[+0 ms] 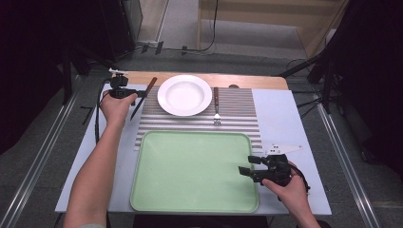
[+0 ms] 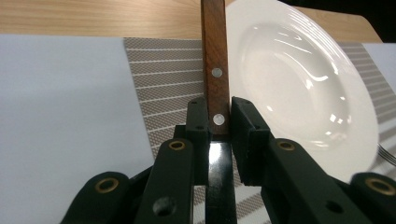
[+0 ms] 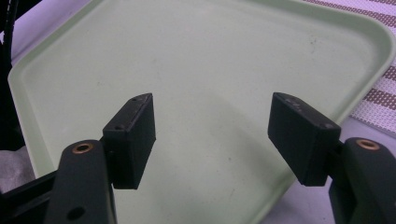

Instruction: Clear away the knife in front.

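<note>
1. Near and right, the right gripper [image 3: 212,135] hangs over the smooth green tray [image 1: 157,190], its 2 jaws wide apart and holding nothing.
2. Far and left, the left gripper [image 2: 218,122] is clamped on the knife [image 1: 144,97], on the striped mat [image 1: 237,118], just left of the round white plate [image 1: 184,94].
3. The knife looks stiff and light. Its wooden handle is the best place to hold; the shiny blade could slip.
4. A fork [image 1: 216,105] lies right of the plate.

The right tongs [image 3: 212,135] hang spread apart above the green tray [image 3: 224,60].

white plate [image 1: 184,95], pale green tray [image 1: 142,190], brown-and-white striped placemat [image 1: 237,121]
</note>
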Action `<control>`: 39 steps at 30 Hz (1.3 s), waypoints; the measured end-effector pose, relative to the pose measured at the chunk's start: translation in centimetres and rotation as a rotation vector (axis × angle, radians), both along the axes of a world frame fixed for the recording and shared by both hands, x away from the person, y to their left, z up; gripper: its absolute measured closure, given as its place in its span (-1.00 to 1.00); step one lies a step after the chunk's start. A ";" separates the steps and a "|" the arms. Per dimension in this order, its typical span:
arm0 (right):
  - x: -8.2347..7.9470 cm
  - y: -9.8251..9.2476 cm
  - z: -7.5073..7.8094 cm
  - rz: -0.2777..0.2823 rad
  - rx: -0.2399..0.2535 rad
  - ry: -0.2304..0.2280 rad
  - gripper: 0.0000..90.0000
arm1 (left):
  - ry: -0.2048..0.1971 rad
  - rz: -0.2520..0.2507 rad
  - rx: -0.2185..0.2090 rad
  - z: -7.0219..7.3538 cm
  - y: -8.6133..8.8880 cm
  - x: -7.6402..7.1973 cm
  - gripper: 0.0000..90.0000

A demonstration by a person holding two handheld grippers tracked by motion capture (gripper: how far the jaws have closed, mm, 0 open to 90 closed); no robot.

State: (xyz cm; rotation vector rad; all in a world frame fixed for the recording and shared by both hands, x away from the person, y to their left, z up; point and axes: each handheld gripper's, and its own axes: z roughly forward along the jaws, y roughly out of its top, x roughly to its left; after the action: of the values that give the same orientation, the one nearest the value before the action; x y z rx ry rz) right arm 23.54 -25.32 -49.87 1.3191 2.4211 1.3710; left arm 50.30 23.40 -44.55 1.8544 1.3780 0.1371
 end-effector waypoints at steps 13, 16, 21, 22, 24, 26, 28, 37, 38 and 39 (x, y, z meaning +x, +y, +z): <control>0.0 0.2 -0.1 0.008 -0.010 0.000 -0.30 | -0.024 -0.176 -0.008 3.3 -2.8 -2.3 0.72; -0.1 0.2 0.0 0.010 -0.010 -0.003 -0.30 | -0.032 -0.202 -0.008 3.8 -3.5 -2.8 0.72; -0.1 0.2 0.0 0.007 -0.009 -0.003 -0.30 | -0.051 -0.257 0.016 4.2 -4.7 -3.7 0.72; -0.1 0.1 0.0 0.008 -0.011 -0.003 -0.30 | -0.053 -0.266 0.013 4.2 -4.9 -3.9 0.72; -0.1 0.2 -0.1 0.008 -0.011 -0.002 -0.30 | -0.056 -0.281 0.009 4.3 -5.2 -4.2 0.72; -0.1 0.2 0.0 0.008 -0.012 0.000 -0.30 | -0.053 -0.293 0.003 4.3 -5.4 -4.4 0.72; -0.1 0.2 0.0 0.006 -0.014 0.001 -0.30 | -0.051 -0.304 -0.001 4.2 -5.6 -4.6 0.72; -0.1 0.4 -0.1 0.012 -0.011 0.003 -0.30 | -0.035 -0.369 -0.034 3.8 -6.5 -5.9 0.72; -0.1 0.4 -0.1 0.011 -0.011 0.004 -0.30 | -0.031 -0.376 -0.034 3.7 -6.5 -6.1 0.72; -0.1 0.4 -0.1 0.011 -0.011 0.003 -0.30 | -0.031 -0.382 -0.040 3.7 -6.6 -6.3 0.72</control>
State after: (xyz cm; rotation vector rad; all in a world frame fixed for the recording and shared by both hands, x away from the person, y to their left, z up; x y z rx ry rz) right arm 23.42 -24.95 -49.93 1.3083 2.4377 1.3568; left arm 44.04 16.79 -40.89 2.0351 0.9763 -0.0559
